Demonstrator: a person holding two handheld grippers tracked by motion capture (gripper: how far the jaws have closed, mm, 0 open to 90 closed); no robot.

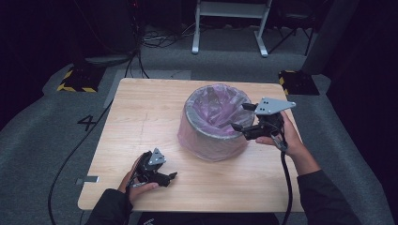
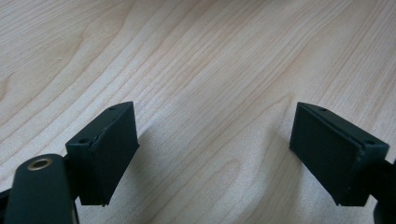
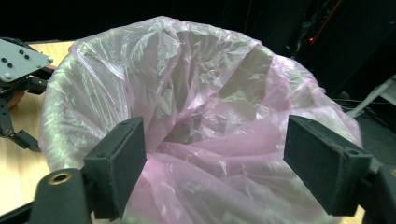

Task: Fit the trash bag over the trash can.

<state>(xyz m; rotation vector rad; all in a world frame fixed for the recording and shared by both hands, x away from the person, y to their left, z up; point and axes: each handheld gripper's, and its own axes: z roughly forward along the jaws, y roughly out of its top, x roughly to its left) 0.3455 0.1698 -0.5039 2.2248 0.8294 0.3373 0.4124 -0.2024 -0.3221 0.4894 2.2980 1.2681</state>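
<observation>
Bin [image 1: 213,140] stands right of centre on the tabletop [image 1: 141,122], lined with a pink bag [image 3: 205,116] folded over its rim. My right gripper [image 1: 245,119] hovers at the near right rim, fingers [image 3: 119,161] wide and holding nothing. I centre one finger inside the rim and one outside before closing on the film. My left gripper [image 1: 165,177] rests low over bare wood, fingers [image 2: 105,149] wide.

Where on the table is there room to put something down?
The light wooden table is bare along its left half, from the far left corner down to the left gripper near the front edge. The front strip between both arms is free too. It is crowded at the right, where the pink-bagged round bin and right gripper sit.
</observation>
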